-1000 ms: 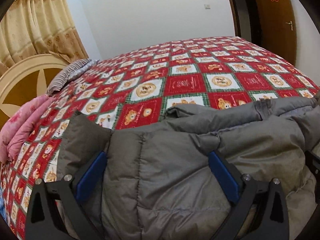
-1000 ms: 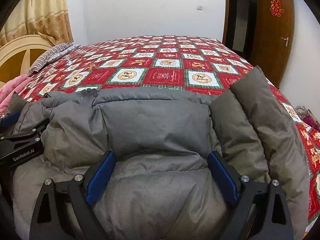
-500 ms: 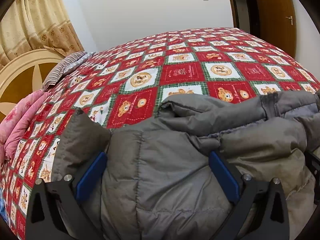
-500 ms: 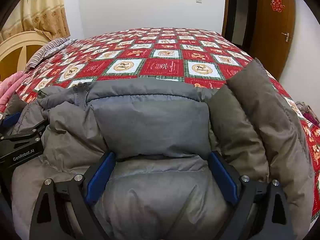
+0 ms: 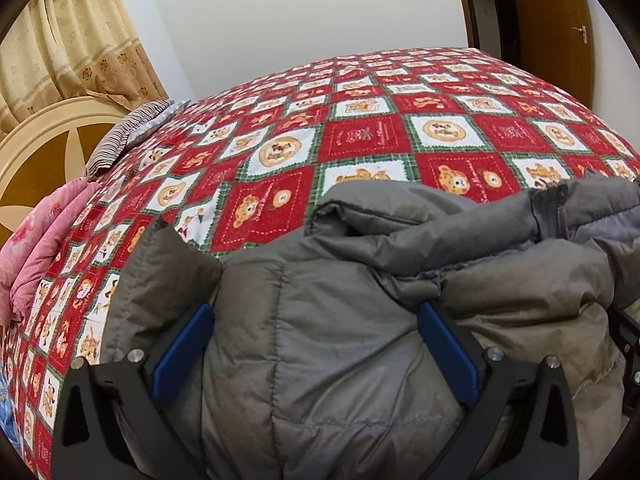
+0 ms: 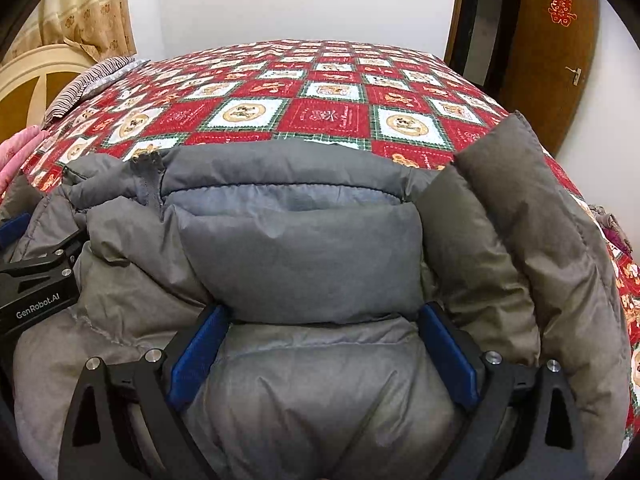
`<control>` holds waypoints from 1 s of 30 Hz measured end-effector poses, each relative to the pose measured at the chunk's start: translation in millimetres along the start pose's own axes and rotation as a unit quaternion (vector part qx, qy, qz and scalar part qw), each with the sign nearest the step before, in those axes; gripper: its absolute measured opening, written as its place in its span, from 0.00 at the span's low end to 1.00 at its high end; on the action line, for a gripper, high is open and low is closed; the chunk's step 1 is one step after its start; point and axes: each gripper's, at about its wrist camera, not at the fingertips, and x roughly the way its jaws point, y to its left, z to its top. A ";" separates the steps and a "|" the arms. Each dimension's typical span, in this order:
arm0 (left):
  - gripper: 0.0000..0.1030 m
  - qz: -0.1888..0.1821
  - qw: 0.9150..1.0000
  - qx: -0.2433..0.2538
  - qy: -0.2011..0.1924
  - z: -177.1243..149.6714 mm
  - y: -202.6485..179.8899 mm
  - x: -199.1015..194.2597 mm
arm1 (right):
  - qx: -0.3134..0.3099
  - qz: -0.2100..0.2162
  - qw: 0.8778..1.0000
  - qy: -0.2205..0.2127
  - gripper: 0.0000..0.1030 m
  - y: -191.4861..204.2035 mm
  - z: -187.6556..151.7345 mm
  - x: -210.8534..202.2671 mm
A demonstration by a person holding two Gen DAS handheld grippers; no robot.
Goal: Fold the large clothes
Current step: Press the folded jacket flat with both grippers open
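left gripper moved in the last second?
Yes. The left gripper tilted down and eased forward with the grey jacket: the bedspread and door sit higher in its view.

Grey quilted down jacket [image 6: 304, 264] lies bunched and partly folded on the bed.

We see a bed covered by a red patchwork quilt [image 5: 360, 136] with bear squares and green plaid borders. At its left edge lie a striped pillow [image 5: 128, 136] and, nearer us, a folded pink blanket [image 5: 44, 240], both against a cream and brown headboard [image 5: 40, 152]. Beige patterned curtains [image 5: 68, 40] hang behind it. A brown wooden door [image 6: 556, 52] with a red emblem stands at the right, beside a white wall [image 6: 280, 0].
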 end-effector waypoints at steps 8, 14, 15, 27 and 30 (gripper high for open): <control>1.00 0.003 1.000 0.003 0.000 -0.4 -0.9 0.2 | -0.002 -0.003 1.000 0.003 0.94 1.3 0.5 1.8; 1.00 0.005 1.000 0.004 0.000 -0.7 -1.7 0.2 | -0.004 -0.007 1.000 0.005 0.94 2.6 0.7 2.4; 1.00 0.005 1.000 0.004 0.000 -1.0 -1.9 0.3 | -0.005 -0.008 1.000 0.005 0.94 2.6 0.7 2.5; 1.00 0.011 1.000 0.009 0.004 0.3 -2.1 0.1 | -0.012 -0.020 1.000 0.005 0.94 5.9 1.0 1.5; 1.00 0.011 1.000 0.008 0.009 0.9 1.5 -12.0 | -0.017 -0.021 1.000 0.008 0.94 6.0 2.4 -1.5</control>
